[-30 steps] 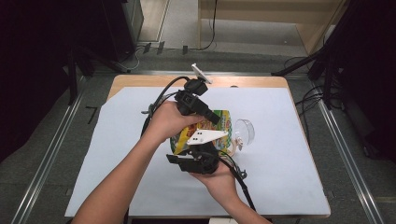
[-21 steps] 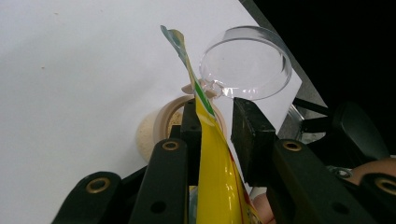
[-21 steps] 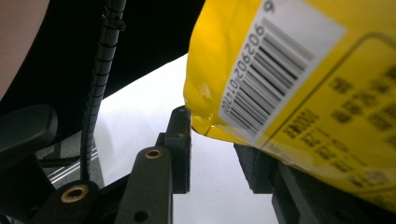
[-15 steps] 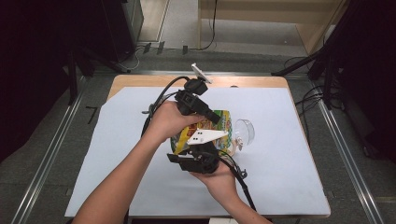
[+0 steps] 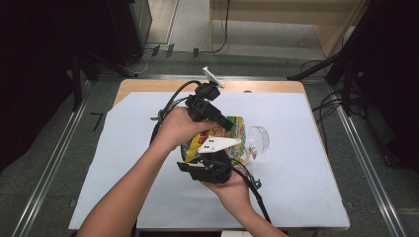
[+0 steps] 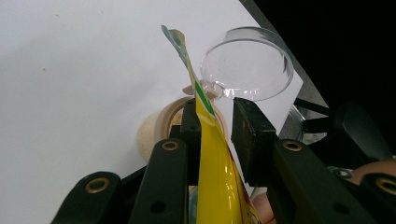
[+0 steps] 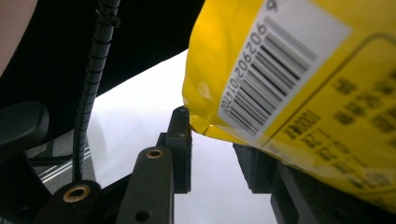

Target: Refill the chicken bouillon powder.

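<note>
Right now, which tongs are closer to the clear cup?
Left. The left tongs reach almost to the clear cup; the right tongs hold the yellow bag's other end.

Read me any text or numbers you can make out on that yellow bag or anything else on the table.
"06902 06 01700" or near it: digits beside the barcode on the white label of the yellow bag, right gripper view; partly blurred, so uncertain.
Dark print in the outlined panel on the bag: too blurred to read.
Coloured print on the bag's front, high view: too small to read.
Clear cup: no text.
</note>
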`<state>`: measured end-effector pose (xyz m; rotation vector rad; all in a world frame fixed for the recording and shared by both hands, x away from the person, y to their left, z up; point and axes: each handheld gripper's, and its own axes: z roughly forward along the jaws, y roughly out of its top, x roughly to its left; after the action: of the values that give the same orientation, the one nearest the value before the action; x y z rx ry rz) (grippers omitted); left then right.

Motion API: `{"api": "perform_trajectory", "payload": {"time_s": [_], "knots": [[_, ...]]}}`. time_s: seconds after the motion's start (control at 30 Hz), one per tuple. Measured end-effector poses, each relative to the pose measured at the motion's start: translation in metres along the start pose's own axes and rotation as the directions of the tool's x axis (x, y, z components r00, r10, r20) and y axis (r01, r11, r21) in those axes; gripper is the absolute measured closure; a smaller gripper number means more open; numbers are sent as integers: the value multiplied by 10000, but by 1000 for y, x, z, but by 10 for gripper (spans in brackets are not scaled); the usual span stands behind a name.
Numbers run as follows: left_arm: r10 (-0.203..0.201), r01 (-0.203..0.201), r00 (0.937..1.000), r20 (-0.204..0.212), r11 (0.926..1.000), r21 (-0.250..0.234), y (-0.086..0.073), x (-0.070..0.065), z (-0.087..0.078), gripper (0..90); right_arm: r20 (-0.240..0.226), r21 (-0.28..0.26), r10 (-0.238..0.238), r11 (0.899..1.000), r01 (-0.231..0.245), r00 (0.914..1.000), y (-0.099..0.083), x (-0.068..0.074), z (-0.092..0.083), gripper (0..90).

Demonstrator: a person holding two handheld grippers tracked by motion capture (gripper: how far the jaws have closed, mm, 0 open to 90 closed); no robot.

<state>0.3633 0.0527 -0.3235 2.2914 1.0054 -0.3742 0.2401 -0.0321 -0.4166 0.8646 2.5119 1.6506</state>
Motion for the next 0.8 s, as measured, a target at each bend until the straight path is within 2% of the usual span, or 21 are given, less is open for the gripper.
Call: {"api": "perform_trajectory", "payload": {"time_s": [0.37,0.8], "knots": [[99,-97,9997,-228,9999,102,2,-4,-1,752,-39,-161,2,9999,-3,10000,1,2,0,694],[91,-88,9995,-287,9999,96,3,-5,-1,752,-77,-190,34,9998,-35,10000,2,1,-1,690]]}}
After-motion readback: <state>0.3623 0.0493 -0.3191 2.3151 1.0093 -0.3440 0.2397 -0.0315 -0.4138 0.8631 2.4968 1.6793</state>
